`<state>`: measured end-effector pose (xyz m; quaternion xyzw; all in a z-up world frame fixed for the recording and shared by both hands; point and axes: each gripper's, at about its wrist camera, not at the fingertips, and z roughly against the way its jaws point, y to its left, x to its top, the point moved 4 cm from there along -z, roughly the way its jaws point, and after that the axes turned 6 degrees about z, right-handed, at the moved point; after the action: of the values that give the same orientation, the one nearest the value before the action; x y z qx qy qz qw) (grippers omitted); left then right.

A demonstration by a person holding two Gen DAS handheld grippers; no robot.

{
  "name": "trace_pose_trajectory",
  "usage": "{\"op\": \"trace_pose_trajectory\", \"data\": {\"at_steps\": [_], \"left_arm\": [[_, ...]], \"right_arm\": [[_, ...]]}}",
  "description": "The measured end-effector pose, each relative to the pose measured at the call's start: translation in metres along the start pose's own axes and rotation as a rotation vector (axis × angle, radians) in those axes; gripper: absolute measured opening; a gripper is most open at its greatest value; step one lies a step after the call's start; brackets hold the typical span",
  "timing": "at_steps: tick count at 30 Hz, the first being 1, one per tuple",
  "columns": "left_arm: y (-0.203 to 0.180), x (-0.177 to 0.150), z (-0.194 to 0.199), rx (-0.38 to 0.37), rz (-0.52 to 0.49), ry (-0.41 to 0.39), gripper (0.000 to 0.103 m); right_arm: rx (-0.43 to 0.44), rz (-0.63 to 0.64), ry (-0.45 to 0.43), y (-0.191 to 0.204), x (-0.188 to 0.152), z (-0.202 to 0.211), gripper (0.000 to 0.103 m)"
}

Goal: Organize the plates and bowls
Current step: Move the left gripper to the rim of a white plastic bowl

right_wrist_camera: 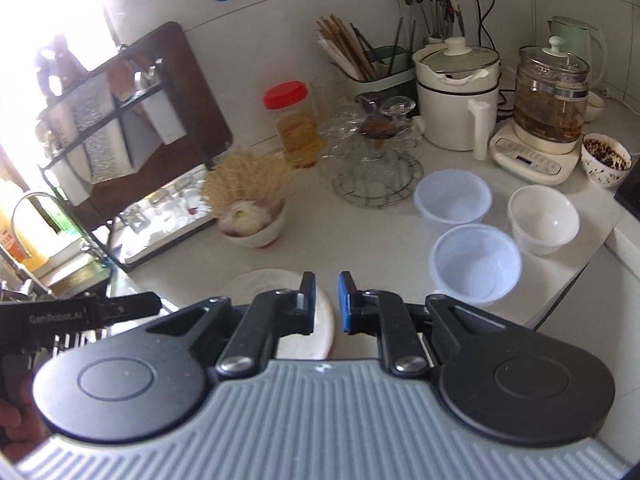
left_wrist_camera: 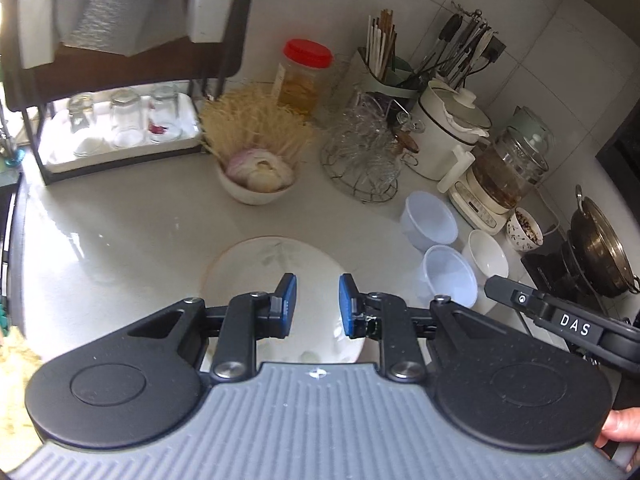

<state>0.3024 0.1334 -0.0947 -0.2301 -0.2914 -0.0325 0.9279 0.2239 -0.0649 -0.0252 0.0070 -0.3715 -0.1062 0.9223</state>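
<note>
A white plate with a leaf print [left_wrist_camera: 276, 264] lies on the counter, right under my left gripper [left_wrist_camera: 317, 304], which is open and empty above its near half. In the right wrist view the same plate [right_wrist_camera: 264, 282] sits below my right gripper [right_wrist_camera: 326, 300], whose jaws stand slightly apart and hold nothing. Two translucent plastic bowls [right_wrist_camera: 454, 200] [right_wrist_camera: 476, 264] and a white ceramic bowl [right_wrist_camera: 544, 218] stand to the right of the plate. They also show in the left wrist view, the plastic bowls [left_wrist_camera: 432, 220] [left_wrist_camera: 450, 276] and the white bowl [left_wrist_camera: 488, 256].
A bowl of garlic and onion [left_wrist_camera: 258, 180] with dry noodles behind it stands beyond the plate. A wire rack of glasses [left_wrist_camera: 360, 152], a red-lidded jar [left_wrist_camera: 304, 76], a white pot [left_wrist_camera: 444, 132], a glass kettle [left_wrist_camera: 508, 168] and a shelf rack [left_wrist_camera: 120, 120] line the back. A patterned bowl [right_wrist_camera: 606, 160] sits far right.
</note>
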Motion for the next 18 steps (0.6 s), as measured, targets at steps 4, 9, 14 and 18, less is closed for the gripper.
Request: {"op": "trace_pose_trajectory", "data": {"at_steps": [4, 9, 14, 18], "left_arm": [[-0.033, 0.003, -0.024, 0.005, 0.009, 0.012, 0.028], [-0.066, 0.005, -0.060, 0.028, 0.016, 0.051, 0.031], [-0.093, 0.008, -0.098, 0.025, 0.021, 0.092, 0.044], [-0.114, 0.007, -0.134, -0.025, 0.008, 0.153, 0.051]], "right_arm": [[0.007, -0.002, 0.015, -0.041, 0.012, -0.011, 0.016], [0.013, -0.047, 0.028, -0.091, 0.018, -0.025, 0.016], [0.013, -0.120, 0.050, -0.136, 0.016, -0.038, 0.017], [0.015, -0.197, 0.089, -0.171, 0.008, -0.054, 0.017]]}}
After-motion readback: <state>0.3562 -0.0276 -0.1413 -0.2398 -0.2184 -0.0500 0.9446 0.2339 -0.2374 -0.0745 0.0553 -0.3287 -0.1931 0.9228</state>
